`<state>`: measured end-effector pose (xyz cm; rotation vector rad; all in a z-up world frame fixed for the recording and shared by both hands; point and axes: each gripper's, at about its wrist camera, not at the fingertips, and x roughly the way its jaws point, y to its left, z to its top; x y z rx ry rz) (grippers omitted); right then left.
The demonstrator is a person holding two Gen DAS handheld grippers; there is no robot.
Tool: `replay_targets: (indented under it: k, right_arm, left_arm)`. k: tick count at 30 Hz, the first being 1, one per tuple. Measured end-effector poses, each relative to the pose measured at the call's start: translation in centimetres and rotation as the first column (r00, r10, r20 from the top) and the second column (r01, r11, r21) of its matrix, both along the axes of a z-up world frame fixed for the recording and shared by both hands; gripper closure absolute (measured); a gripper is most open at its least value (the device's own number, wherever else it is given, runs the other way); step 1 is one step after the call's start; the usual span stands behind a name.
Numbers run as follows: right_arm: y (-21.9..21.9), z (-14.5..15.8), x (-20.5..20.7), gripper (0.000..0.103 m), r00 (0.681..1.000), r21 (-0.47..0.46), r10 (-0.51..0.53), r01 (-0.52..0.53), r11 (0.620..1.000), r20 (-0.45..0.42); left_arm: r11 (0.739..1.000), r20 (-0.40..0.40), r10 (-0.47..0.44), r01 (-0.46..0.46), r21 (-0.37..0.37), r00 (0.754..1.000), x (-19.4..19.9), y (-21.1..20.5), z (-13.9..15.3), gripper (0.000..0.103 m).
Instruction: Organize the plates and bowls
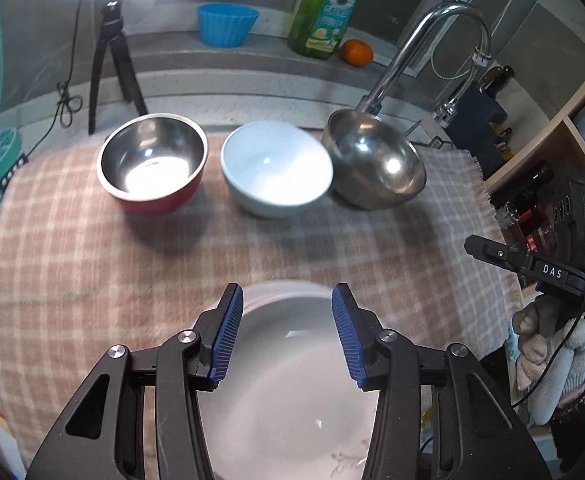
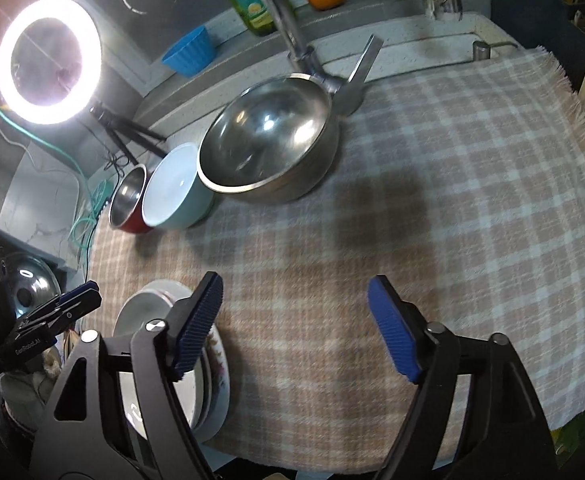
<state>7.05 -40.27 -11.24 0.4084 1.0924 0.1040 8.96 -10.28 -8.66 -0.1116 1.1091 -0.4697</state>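
Plates (image 1: 288, 384) lie stacked at the near edge of the checked cloth (image 1: 92, 248), directly under the left gripper (image 1: 287, 338), whose blue pads stand apart on either side of the top plate without touching it, holding nothing. From the right wrist view the stack (image 2: 140, 316) seems to be three or four plates deep, though blur makes the count uncertain. Across the far side of the cloth sits a row of bowls: a large steel bowl (image 1: 376, 160) to the right, tipped up against the base of the tap (image 1: 424, 44); a pale blue bowl (image 1: 276, 168) with a white inside beside it, touching or nearly so; and a smaller red bowl (image 1: 152, 162) with a steel lining, slightly apart to the left. The right gripper (image 2: 296, 326) hangs spread wide and empty over bare cloth, beside the plates. On the ledge behind stand a green bottle (image 1: 326, 12), a blue cup (image 1: 226, 24) and an orange (image 1: 356, 52).
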Motion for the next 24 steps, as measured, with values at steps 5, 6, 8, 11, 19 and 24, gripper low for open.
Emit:
replay_targets:
  k: [5,6,8,11,19,24]
  right_arm:
    - [-1.9,0.7,1.7,0.015,1.000,-0.011,-0.008,0.008,1.000,0.024]
    - [-2.2,0.9,2.1,0.014,0.999,-0.012,-0.011,0.012,1.000,0.030]
    - [-2.8,1.1,2.9,0.013,0.999,-0.014,-0.017,0.018,1.000,0.037]
    - [-3.7,1.1,4.1,0.013,0.999,-0.008,-0.023,0.023,1.000,0.045]
    - [-5.1,-0.1,6.8,0.013,0.998,0.033,-0.063,0.062,0.998,0.031]
    - [-5.3,-0.9,7.8,0.013,0.998,0.076,-0.068,0.067,0.995,0.015]
  left_arm:
    - [1.000,0.017,-0.026,0.026,-0.001,1.000,2.7,-1.6,0.5,0.058]
    - [1.000,0.020,-0.031,0.031,0.000,0.999,3.3,-2.0,0.6,0.058]
    - [0.999,0.022,-0.043,0.043,0.001,0.999,4.4,-2.6,0.6,0.058]
    - [0.998,0.012,-0.059,0.059,-0.013,0.998,6.5,-3.9,0.7,0.058]
    - [0.995,-0.026,-0.097,0.097,-0.025,0.995,11.4,-7.4,0.2,0.058]
    - [0.995,-0.063,-0.095,0.095,-0.009,0.993,13.9,-9.0,-1.0,0.058]
